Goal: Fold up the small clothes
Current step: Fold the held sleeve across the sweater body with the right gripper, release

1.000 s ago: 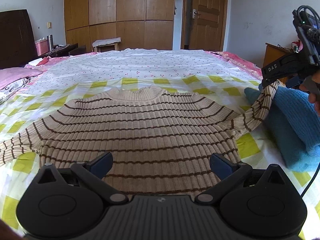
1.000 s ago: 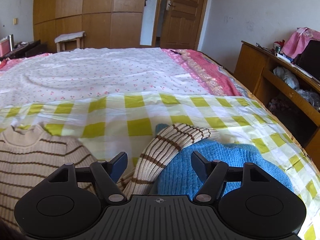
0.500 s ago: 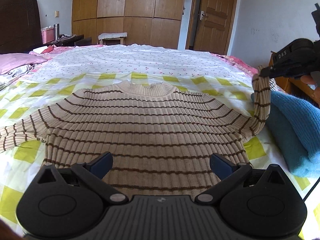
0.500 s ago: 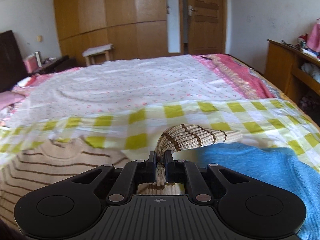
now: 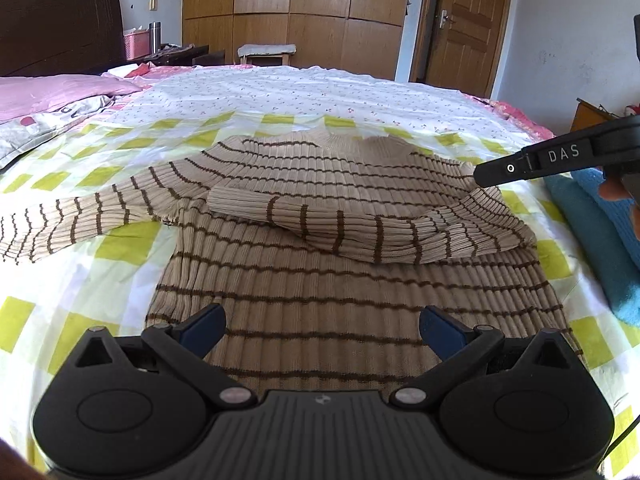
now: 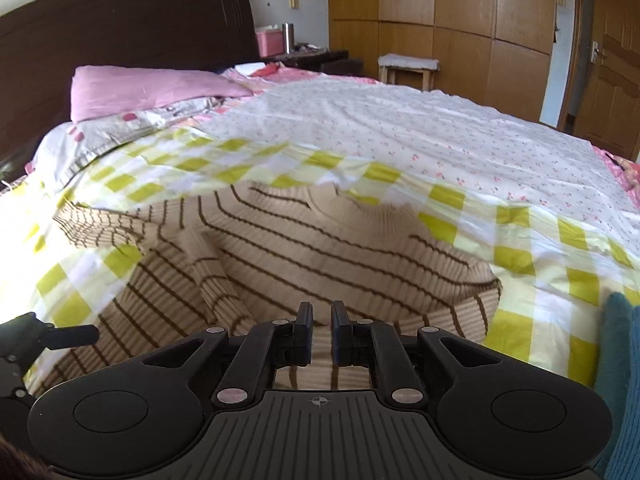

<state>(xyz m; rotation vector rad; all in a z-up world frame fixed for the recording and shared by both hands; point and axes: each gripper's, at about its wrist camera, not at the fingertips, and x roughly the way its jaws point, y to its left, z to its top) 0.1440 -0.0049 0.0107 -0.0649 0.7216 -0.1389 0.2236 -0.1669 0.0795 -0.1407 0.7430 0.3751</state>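
From my left wrist camera I see the left gripper [image 5: 322, 330] with its jaws spread wide and nothing between them, hovering over the lower hem of the striped sweater [image 5: 352, 280], which lies flat on the checked bed sheet [image 5: 120, 248]. One sleeve [image 5: 80, 220] stretches out to the left, while the other sleeve [image 5: 360, 228] lies folded across the chest. The right gripper [image 5: 496, 170] reaches in from the right edge above the sweater's shoulder, beside a blue garment [image 5: 592, 216]. From my right wrist camera, the right gripper [image 6: 321, 330] has its jaws drawn close with a narrow gap; they have just eased apart a touch, and I see no cloth pinched between them, only the sweater [image 6: 320, 256] lying beneath. The blue garment [image 6: 620, 360] sits at the right edge, and a pink pillow [image 6: 140, 88] rests near the headboard [image 6: 120, 20].
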